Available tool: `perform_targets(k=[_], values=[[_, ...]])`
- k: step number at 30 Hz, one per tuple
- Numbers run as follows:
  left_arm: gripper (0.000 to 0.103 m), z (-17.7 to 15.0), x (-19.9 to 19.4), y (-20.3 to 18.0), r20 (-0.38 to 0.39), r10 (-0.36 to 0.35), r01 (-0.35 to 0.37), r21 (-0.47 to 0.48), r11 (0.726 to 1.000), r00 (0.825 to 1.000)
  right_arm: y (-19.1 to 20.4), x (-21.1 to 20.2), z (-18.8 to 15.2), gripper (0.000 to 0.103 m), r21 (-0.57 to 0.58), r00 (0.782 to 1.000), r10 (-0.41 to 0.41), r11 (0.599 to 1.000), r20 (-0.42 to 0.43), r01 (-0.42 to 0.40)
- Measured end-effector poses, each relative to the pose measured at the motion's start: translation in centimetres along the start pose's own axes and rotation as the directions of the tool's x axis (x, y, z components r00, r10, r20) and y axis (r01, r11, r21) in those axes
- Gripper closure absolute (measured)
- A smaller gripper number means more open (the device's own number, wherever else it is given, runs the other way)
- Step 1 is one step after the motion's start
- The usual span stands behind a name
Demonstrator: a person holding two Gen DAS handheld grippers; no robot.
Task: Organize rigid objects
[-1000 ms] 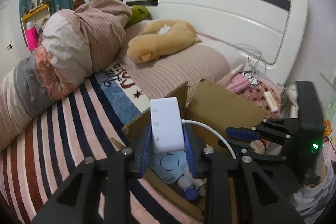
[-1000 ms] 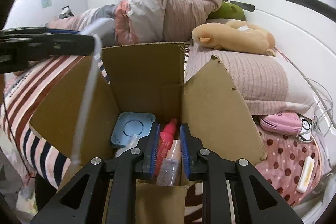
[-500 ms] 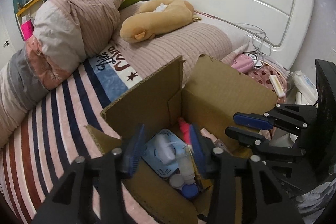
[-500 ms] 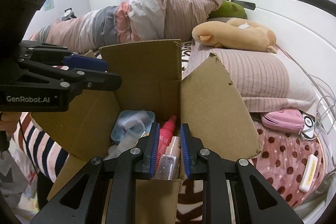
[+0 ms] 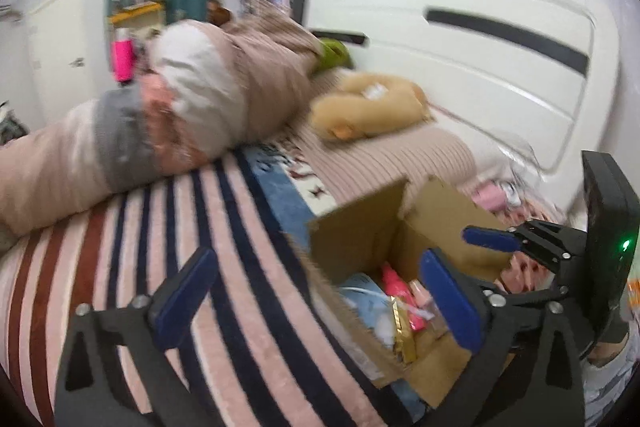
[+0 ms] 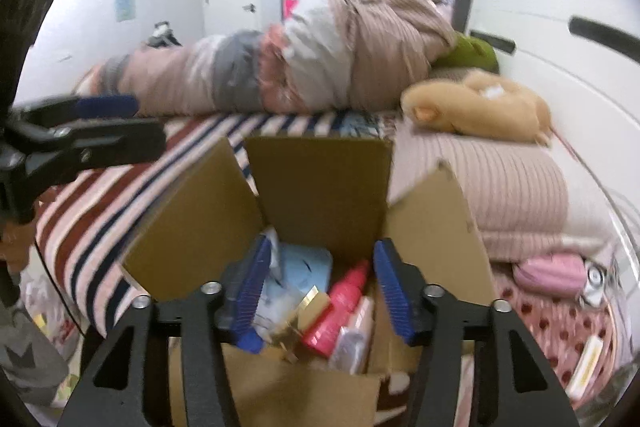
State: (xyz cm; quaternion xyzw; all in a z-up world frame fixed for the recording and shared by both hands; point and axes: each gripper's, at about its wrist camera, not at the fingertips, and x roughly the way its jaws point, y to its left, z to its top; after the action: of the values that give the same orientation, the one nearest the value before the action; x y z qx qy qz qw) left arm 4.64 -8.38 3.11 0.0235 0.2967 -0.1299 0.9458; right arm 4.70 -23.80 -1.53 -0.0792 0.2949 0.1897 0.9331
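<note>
Both claws are spread wide with nothing between their pads. The left claw (image 5: 316, 293) hangs over the striped bedspread (image 5: 240, 267), its right finger reaching across the near edge of the cardboard box (image 5: 360, 235). The right claw (image 6: 322, 291) is poised directly above the open box (image 6: 320, 179), flaps standing up around it. The box sits on the bed, just beside the ribbed pillow (image 6: 500, 187). Inside, packed close together: a light blue case (image 6: 300, 267), a red bottle (image 6: 340, 307), a gold foil packet (image 6: 308, 303) and a clear-capped bottle (image 6: 350, 343). A tan plush toy (image 6: 480, 111) lies on the pillow, well apart from the box. The left view is blurred.
</note>
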Motion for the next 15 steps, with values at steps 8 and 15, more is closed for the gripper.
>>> perform_targets(k=[8,15], values=[[0.001,-1.6,-4.3,3.9,0.091,0.175,-0.16,-0.152,0.975,0.98,1.9,-3.0,2.5,0.003,-0.081,0.981,0.067,0.995,0.182,-0.053],[0.001,-2.7,-5.1,5.4,0.09,0.22,-0.2,-0.189,0.961,0.971,3.0,-3.2,2.5,0.0,-0.093,0.97,0.126,0.99,0.207,-0.109]])
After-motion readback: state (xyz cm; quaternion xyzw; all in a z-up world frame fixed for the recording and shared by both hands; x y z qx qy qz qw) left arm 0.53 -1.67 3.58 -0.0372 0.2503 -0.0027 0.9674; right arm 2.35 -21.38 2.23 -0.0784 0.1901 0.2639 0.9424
